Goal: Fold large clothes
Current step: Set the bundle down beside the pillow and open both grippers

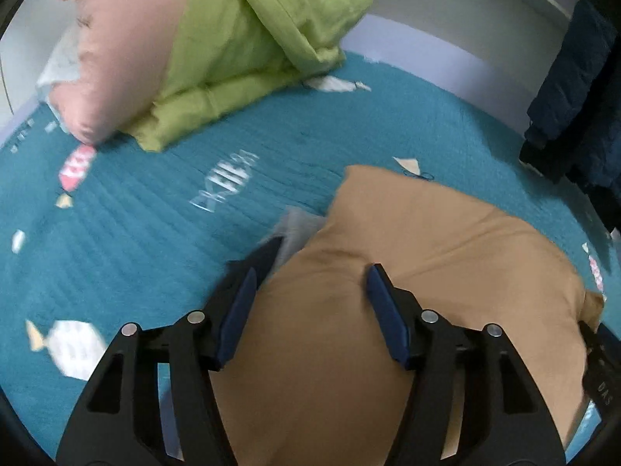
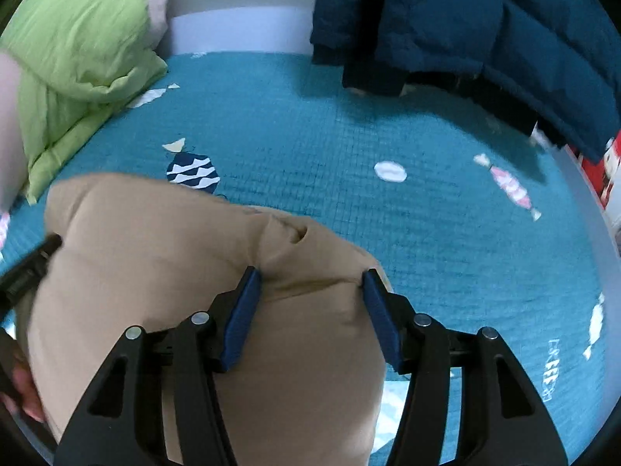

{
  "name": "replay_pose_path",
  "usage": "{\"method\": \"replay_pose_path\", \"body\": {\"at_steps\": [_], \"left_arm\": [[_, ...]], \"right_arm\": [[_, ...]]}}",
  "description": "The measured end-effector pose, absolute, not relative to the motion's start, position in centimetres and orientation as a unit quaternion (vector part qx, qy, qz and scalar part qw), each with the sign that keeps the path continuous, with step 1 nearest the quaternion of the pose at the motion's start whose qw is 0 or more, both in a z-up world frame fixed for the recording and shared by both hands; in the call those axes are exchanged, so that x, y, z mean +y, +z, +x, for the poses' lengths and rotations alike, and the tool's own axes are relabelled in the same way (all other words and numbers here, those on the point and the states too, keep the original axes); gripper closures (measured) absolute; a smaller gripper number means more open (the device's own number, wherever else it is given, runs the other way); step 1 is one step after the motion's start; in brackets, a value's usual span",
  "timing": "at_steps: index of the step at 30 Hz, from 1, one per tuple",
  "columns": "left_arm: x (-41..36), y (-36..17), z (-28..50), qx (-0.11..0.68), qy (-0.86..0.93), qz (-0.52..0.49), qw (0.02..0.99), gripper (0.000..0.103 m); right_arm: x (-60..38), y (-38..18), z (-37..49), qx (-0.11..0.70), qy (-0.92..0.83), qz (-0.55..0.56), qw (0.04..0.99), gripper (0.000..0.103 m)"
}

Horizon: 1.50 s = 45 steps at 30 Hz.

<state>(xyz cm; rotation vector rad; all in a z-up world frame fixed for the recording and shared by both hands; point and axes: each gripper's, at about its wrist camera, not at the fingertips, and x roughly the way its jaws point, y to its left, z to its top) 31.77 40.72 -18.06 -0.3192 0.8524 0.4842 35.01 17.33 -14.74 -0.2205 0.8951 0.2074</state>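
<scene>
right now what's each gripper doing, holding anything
left gripper: closed on the tan garment, a thick fold between its pads.
right gripper: closed on the same tan garment, bunched between its pads.

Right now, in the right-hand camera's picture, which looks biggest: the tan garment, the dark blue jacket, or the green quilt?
1. tan garment, though it lies nearest the camera, which inflates it.
2. dark blue jacket, cut off by the frame.
3. green quilt, also cut off.
</scene>
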Motion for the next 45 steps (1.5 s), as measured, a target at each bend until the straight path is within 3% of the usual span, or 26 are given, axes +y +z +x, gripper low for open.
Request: {"method": "replay_pose_path", "body": {"at_steps": [7,14,21,27,37,41,42,45], "left_arm": [[37.6,-15.2,22.7,0.388,0.208,-0.139,0.887,0.042],[36.2,-21.5,20.6,0.443,0.212,-0.152,0.858,0.042],[35.3,-19.8,17.3,0.442,0.208,-0.175,0.855,0.042],[34.0,-23.0,15.6,0.47,0.217,-0.169,0.838,0.042],[30.5,-17.8,11.3,0.458,0.217,-0.129,0.852,0.041],[28.0,-15.6,10.1,0.445,0.201,-0.117,0.865,0.033],[27.4,-15.1,9.8,0.441,0.196,-0.112,0.869,0.031],[24.5,-13.5,8.9,0.428,0.179,-0.092,0.881,0.018]], "right_arm": [[14.0,-12.3,27.4,0.428,0.174,-0.044,0.886,0.05],[14.2,-18.2,25.2,0.476,0.155,-0.05,0.864,0.049],[12.3,-18.7,22.6,0.496,0.136,-0.045,0.856,0.049],[11.5,-21.7,20.3,0.5,0.134,-0.06,0.853,0.048],[8.0,-17.8,16.7,0.484,0.155,-0.022,0.861,0.046],[6.0,-16.0,14.9,0.459,0.153,-0.028,0.875,0.033],[5.3,-15.6,14.7,0.453,0.15,-0.029,0.878,0.026],[3.4,-13.9,12.8,0.42,0.136,-0.034,0.897,0.016]]}}
